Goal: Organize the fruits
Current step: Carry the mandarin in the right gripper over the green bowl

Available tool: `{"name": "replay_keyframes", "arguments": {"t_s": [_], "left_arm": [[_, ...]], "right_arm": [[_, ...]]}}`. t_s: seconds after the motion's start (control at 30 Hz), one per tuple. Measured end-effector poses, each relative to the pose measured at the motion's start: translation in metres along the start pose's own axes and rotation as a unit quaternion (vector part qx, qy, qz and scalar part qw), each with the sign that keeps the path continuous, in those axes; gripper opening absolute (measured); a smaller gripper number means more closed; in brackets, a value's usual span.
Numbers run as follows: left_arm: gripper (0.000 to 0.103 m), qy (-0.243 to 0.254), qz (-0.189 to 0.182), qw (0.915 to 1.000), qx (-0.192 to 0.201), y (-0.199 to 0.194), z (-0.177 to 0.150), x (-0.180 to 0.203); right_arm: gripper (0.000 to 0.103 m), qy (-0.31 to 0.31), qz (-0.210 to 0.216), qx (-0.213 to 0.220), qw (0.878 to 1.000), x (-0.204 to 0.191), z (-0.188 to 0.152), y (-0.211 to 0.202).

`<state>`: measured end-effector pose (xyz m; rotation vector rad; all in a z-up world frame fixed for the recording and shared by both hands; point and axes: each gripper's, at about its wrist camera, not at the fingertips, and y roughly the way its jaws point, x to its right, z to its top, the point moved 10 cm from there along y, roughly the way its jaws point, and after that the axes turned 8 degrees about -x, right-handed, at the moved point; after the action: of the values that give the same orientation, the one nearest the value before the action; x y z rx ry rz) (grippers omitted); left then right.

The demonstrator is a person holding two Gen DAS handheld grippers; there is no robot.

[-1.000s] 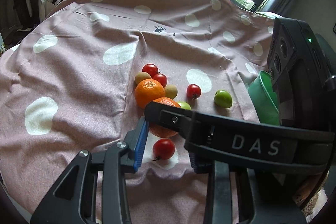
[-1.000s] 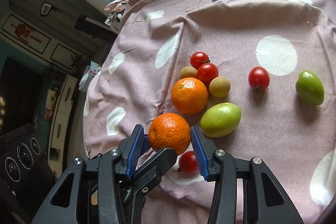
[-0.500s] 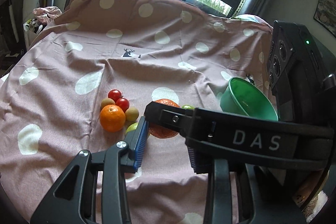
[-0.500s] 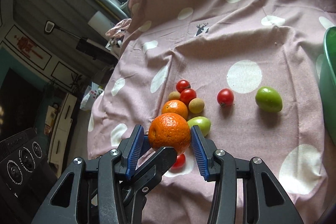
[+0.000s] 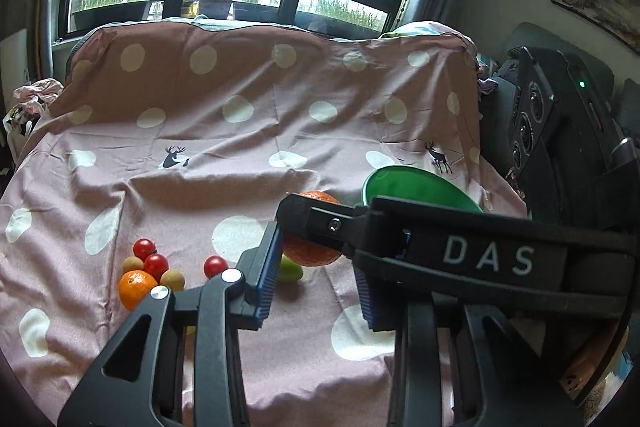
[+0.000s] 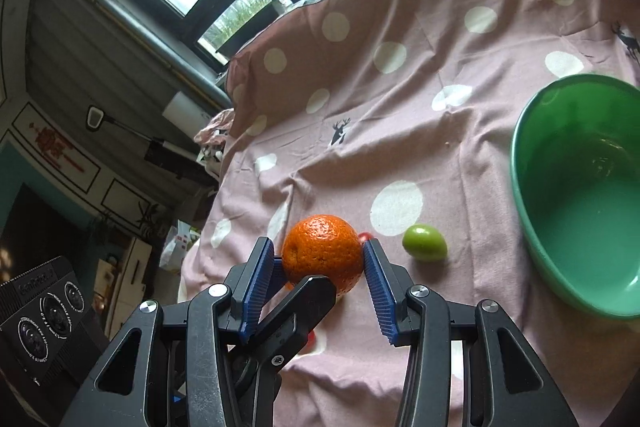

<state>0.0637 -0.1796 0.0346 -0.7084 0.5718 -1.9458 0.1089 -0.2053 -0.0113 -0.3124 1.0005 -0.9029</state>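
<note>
While the right gripper [image 6: 323,269] clamps the orange [image 6: 322,253] between its blue pads, one pad on each flank, the fruit hangs clear of the pink spotted cloth [image 6: 400,131]. Jaws part-open, only as wide as the fruit. Green bowl [image 6: 576,291] sits at about 3 o'clock from the orange in the right wrist view, apart from it, nothing visible inside.

Left gripper [image 5: 316,273]: jaws stand at a narrow gap, nothing pressed between the pads. The orange seen between its fingers belongs to the other tool, whose finger crosses this view.

On the cloth: green fruit [image 6: 424,247] just at 3 o'clock of the held orange, between it and the bowl. In the left wrist view a cluster at 8 o'clock: second orange [image 5: 137,289], cherry tomatoes [image 5: 155,265], small brown fruits [image 5: 173,279], one tomato [image 5: 216,266] off by itself.

Risks, as I judge them:
- Grip is on the curved sides of a round skin; a sharp tilt could let it roll out short of the bowl.
- The two tools overlap closely; a crossing move could knock the orange loose.
- Releasing at the rim rather than over the hollow could bounce it onto the cloth, where folds would send it rolling.
</note>
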Motion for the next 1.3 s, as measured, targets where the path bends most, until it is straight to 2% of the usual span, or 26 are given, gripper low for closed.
{"name": "replay_keyframes", "arguments": {"t_s": [0.17, 0.33, 0.67, 1.3], "left_arm": [[0.032, 0.026, 0.006, 0.9996, 0.003, 0.011, 0.011, 0.024], [0.032, 0.033, -0.012, 0.9994, 0.000, 0.023, 0.015, 0.042], [0.032, 0.074, -0.033, 0.9967, -0.004, 0.043, 0.026, 0.081], [0.032, 0.114, -0.064, 0.9912, -0.021, 0.078, 0.030, 0.127]], "right_arm": [[0.049, 0.015, 0.002, 0.025, 1.000, 0.019, 0.008, -0.023], [0.049, 0.030, -0.012, 0.048, 0.998, 0.037, 0.015, -0.040], [0.049, 0.072, -0.009, 0.080, 0.994, 0.073, 0.027, -0.068], [0.049, 0.124, -0.025, 0.114, 0.985, 0.125, 0.034, -0.097]]}}
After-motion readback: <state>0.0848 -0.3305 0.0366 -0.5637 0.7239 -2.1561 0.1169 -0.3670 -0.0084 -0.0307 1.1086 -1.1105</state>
